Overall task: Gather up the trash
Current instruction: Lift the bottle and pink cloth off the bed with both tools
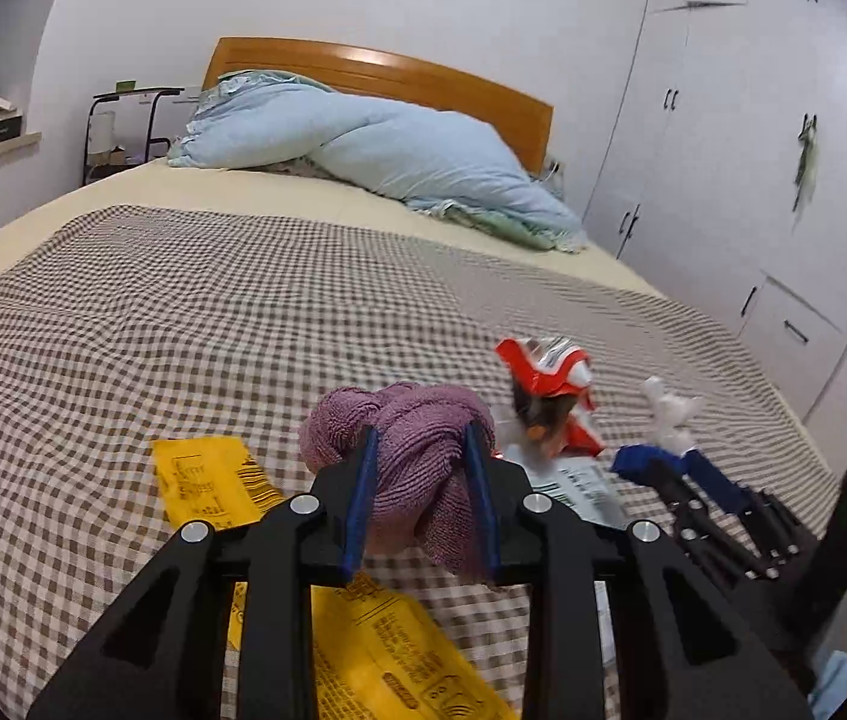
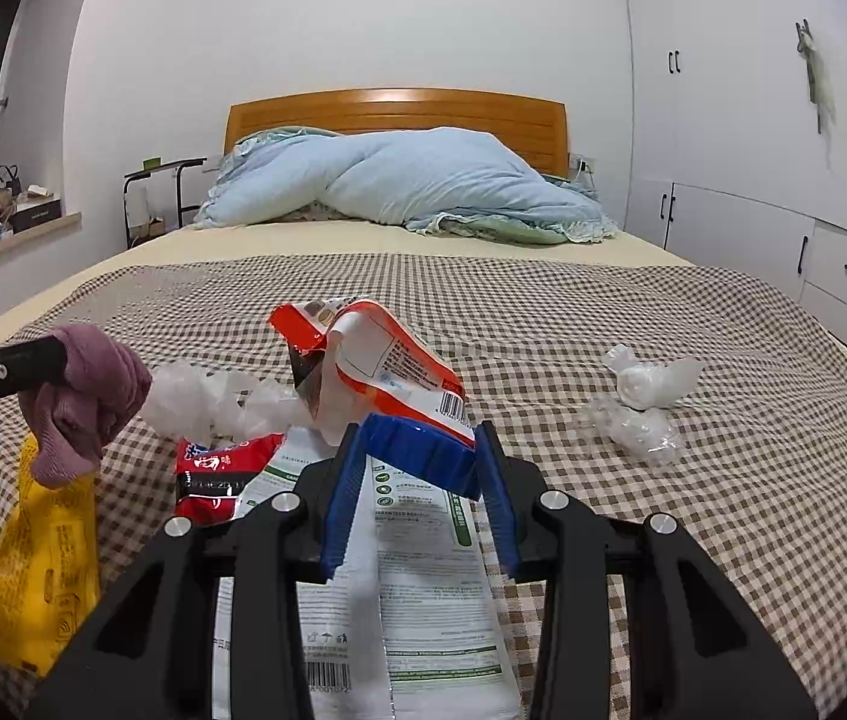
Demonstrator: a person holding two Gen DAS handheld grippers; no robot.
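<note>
Each gripper (image 1: 420, 450) (image 2: 417, 450) holds one item; perhaps three wrappers (image 2: 423, 570) lie beneath.

Mauve terry cloth (image 1: 417, 456); yellow wrapper (image 2: 39, 564) at seven o'clock; red-and-white packet (image 2: 387, 366); brown-and-white checked blanket (image 1: 183, 312); pale blue duvet (image 2: 423, 180); orange wooden headboard (image 2: 399, 111).

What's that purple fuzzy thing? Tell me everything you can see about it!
It's a purple cloth, like a small towel with a fuzzy, looped surface. It's scrunched into a soft bundle, with a loose end dangling down. The left claw pinches its middle between two blue pads and holds it up off the checked blanket. From the right camera it hangs over one end of a yellow packet, but I can't tell whether they touch. Nothing but the claw plainly touches it.
</note>
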